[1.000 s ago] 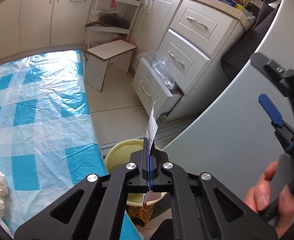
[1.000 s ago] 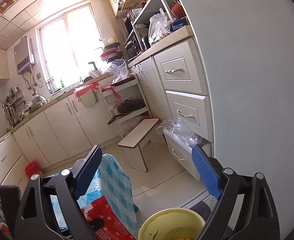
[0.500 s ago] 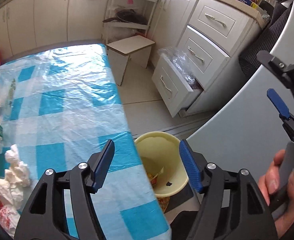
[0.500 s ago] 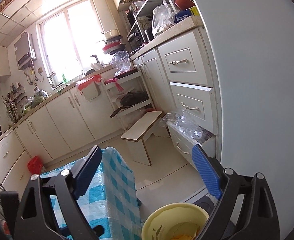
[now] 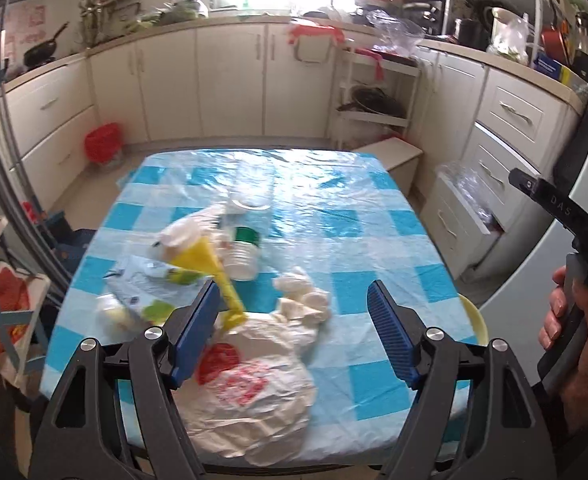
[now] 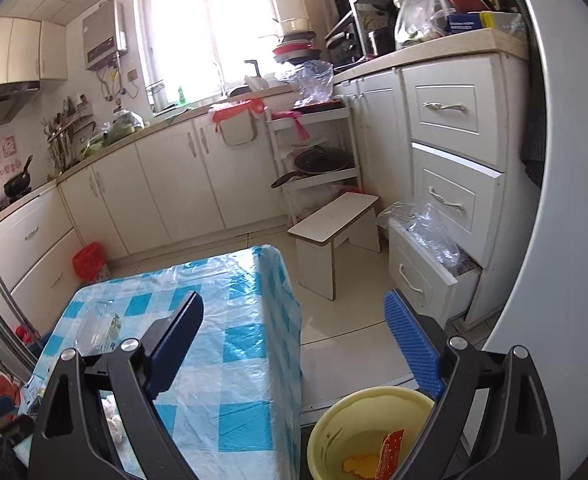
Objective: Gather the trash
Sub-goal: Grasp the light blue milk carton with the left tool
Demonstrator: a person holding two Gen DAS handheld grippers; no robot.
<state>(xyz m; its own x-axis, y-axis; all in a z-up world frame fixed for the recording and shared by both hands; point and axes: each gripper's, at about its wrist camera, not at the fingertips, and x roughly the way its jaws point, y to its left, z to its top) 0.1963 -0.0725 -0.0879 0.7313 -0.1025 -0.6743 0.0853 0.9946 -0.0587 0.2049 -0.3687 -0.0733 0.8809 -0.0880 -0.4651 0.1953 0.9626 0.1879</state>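
Checked table [image 5: 374,216] strewn with trash [image 5: 253,380] — left tongs [image 5: 294,328] opening, empty

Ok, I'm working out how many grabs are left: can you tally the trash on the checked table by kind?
Clear plastic cups: 2
White plastic bag with red print: 1
Tissue clump: 1
Yellow wrapper: 1
Pale blue packet: 1
Total: 6, though the blurred pile at the left may hide more.
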